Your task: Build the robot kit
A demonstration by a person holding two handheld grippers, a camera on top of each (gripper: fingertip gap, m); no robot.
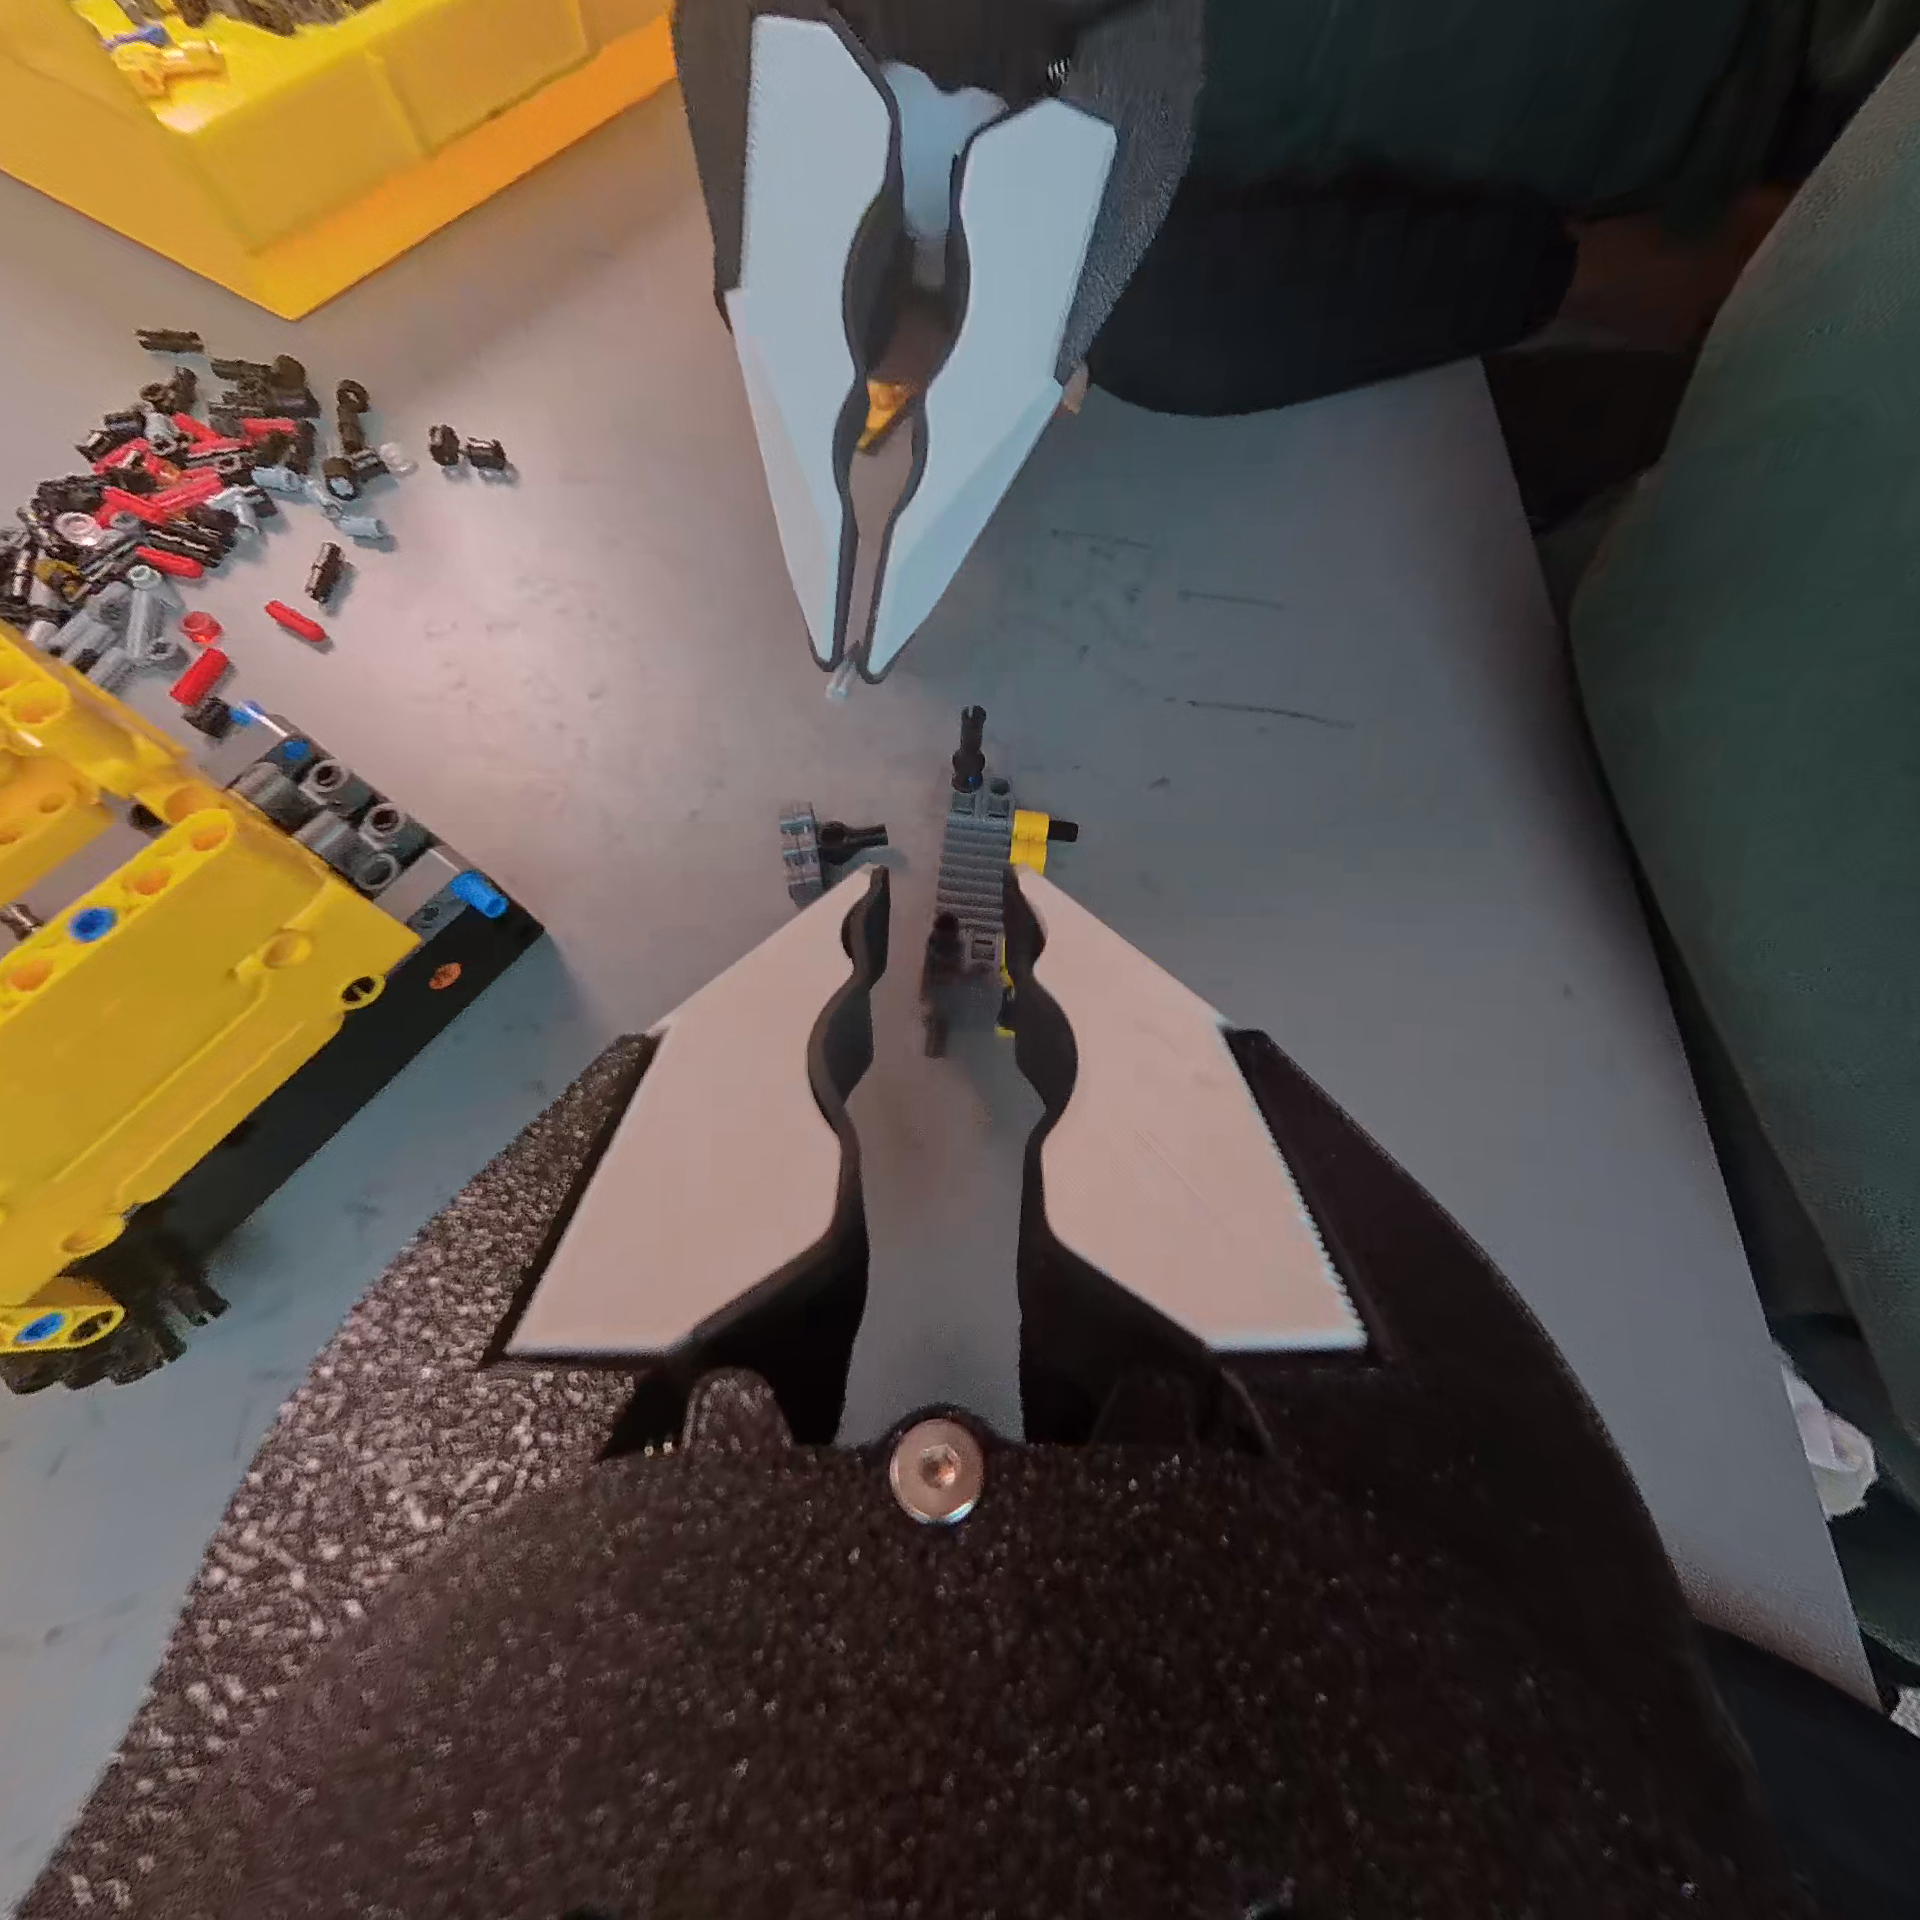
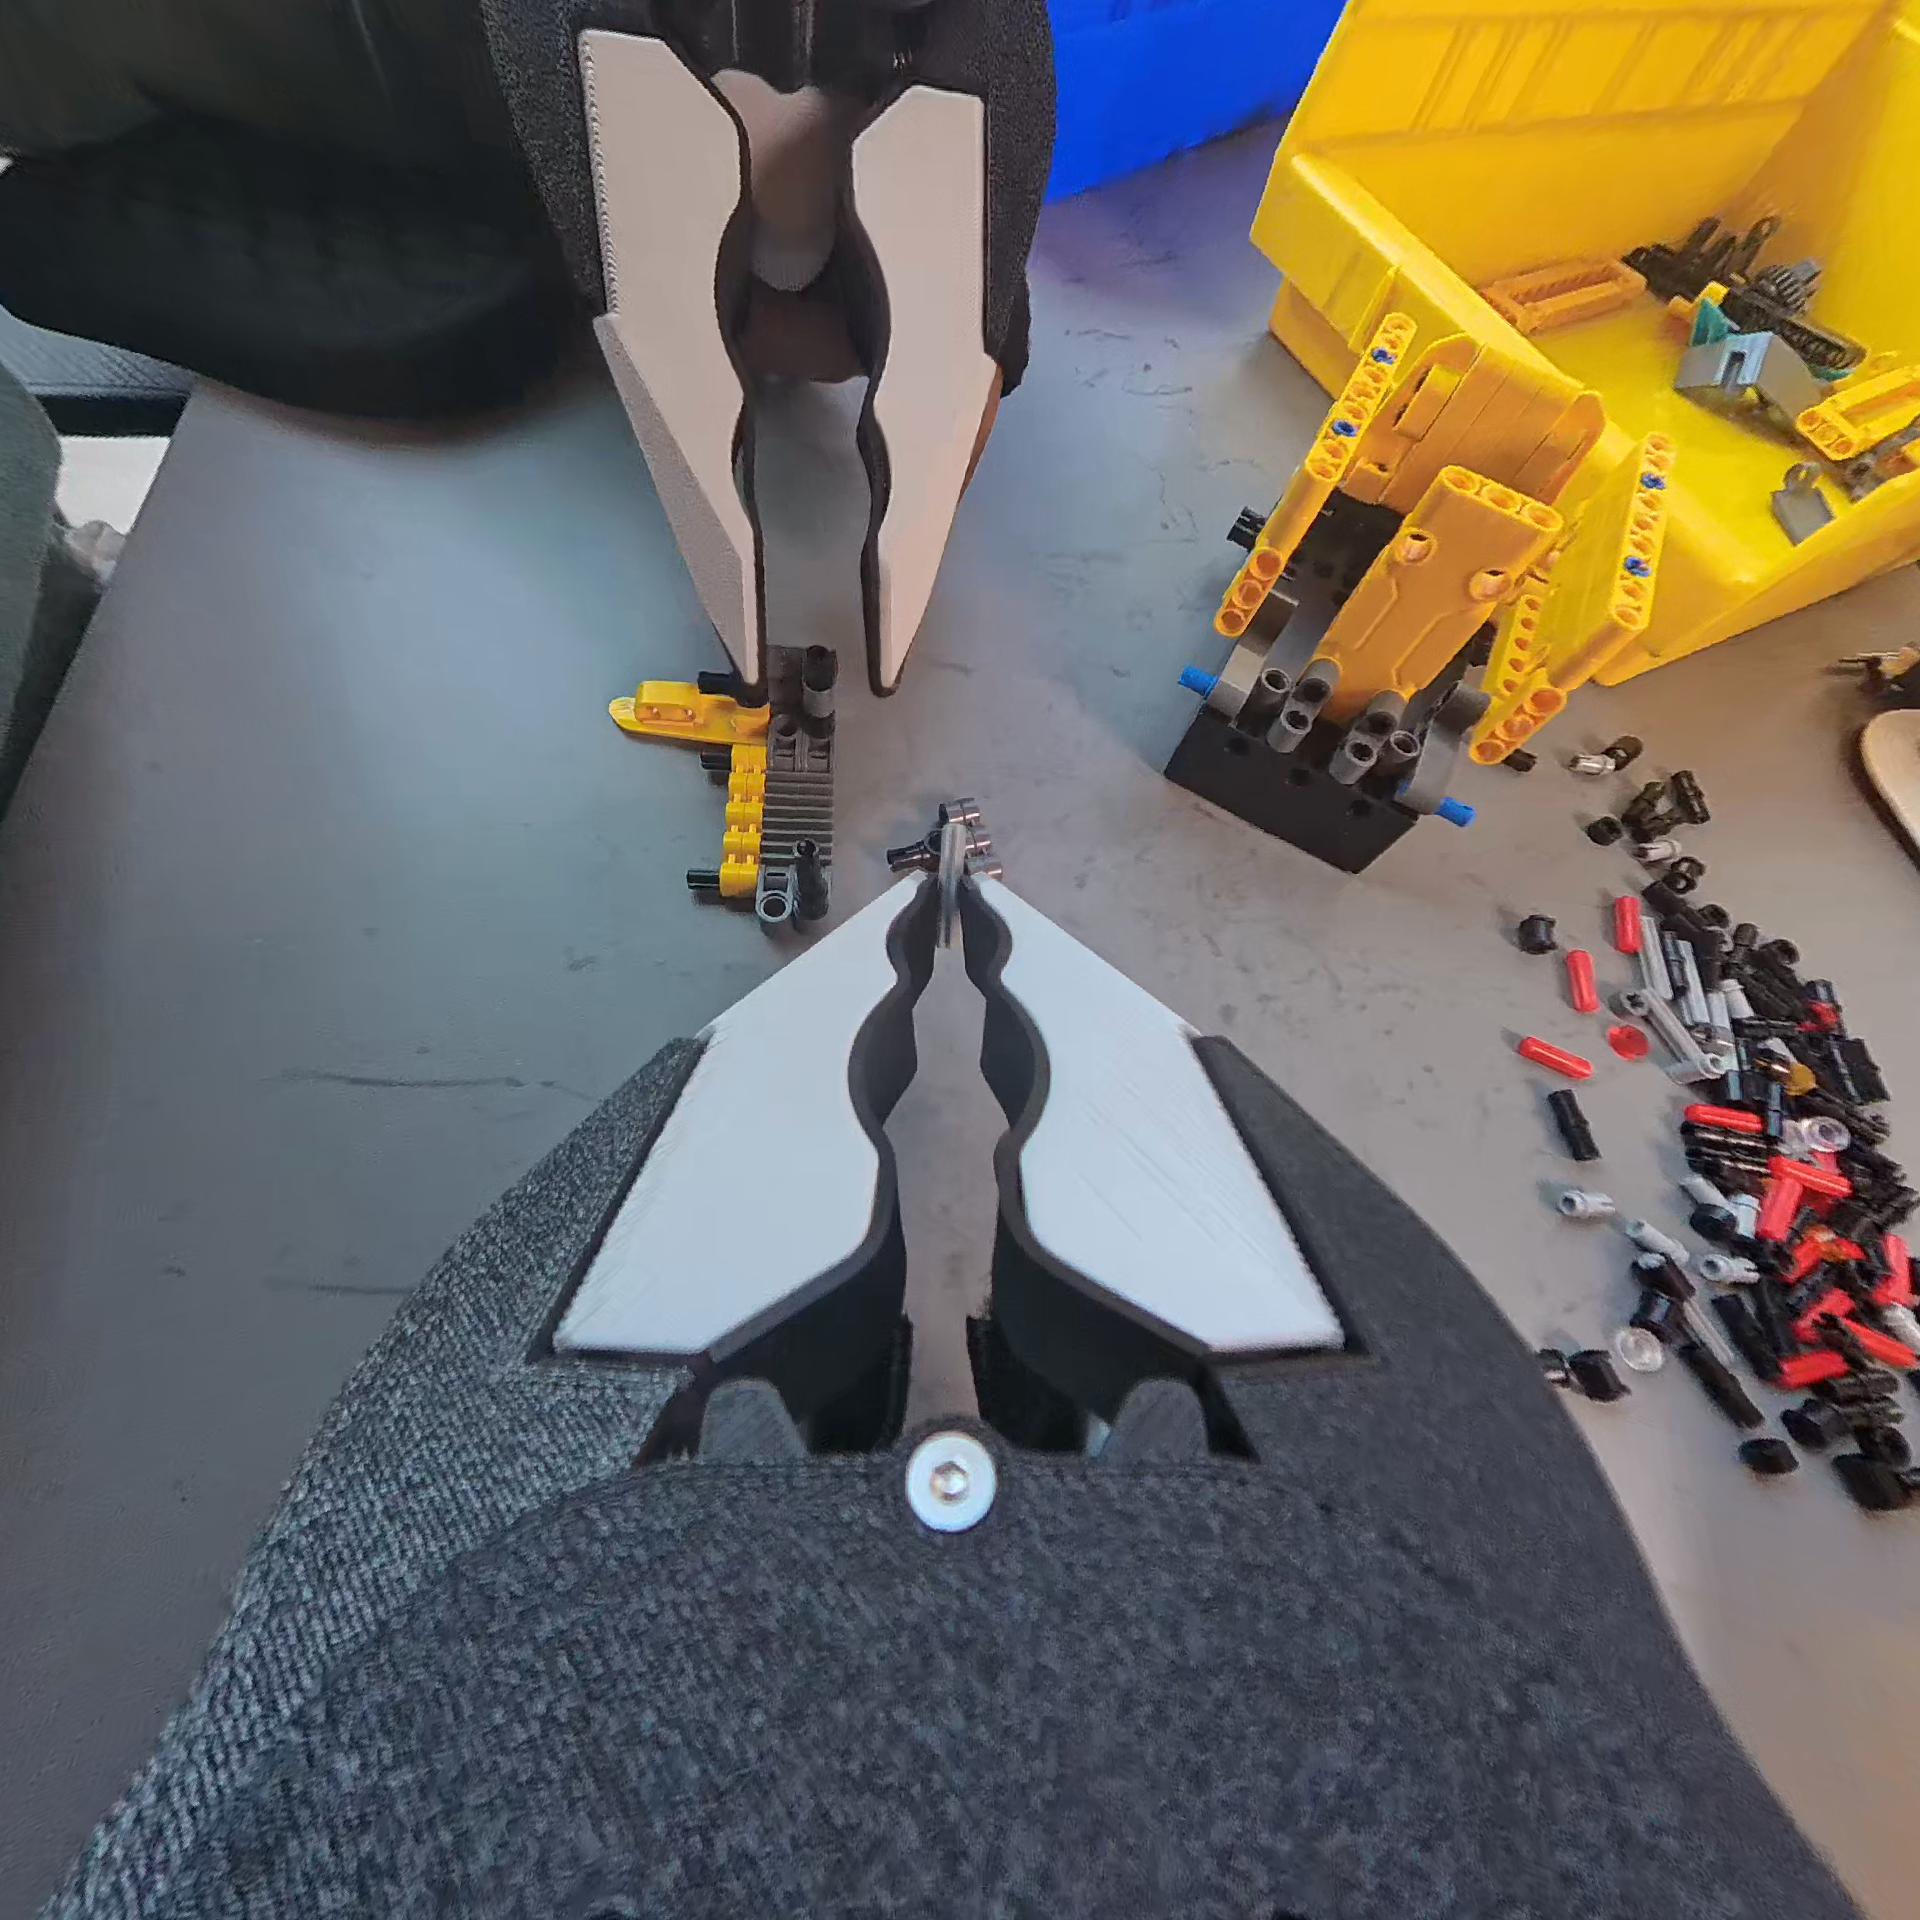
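A yellow bin (image 2: 1558,187) is sitting on the grey table (image 2: 364,935) behind a yellow-and-black brick model (image 2: 1392,613). The left gripper (image 1: 951,883) is standing parted around a grey-and-yellow assembly (image 1: 977,862). The right gripper (image 2: 948,883) is pinching a small grey connector piece (image 2: 961,842).

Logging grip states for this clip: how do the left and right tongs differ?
The left tongs stand open; the right tongs are shut. The left tongs straddle the grey-and-yellow assembly on the table; the right tongs pinch a small grey piece at their tips. Both are white with black wavy liners and face each other.
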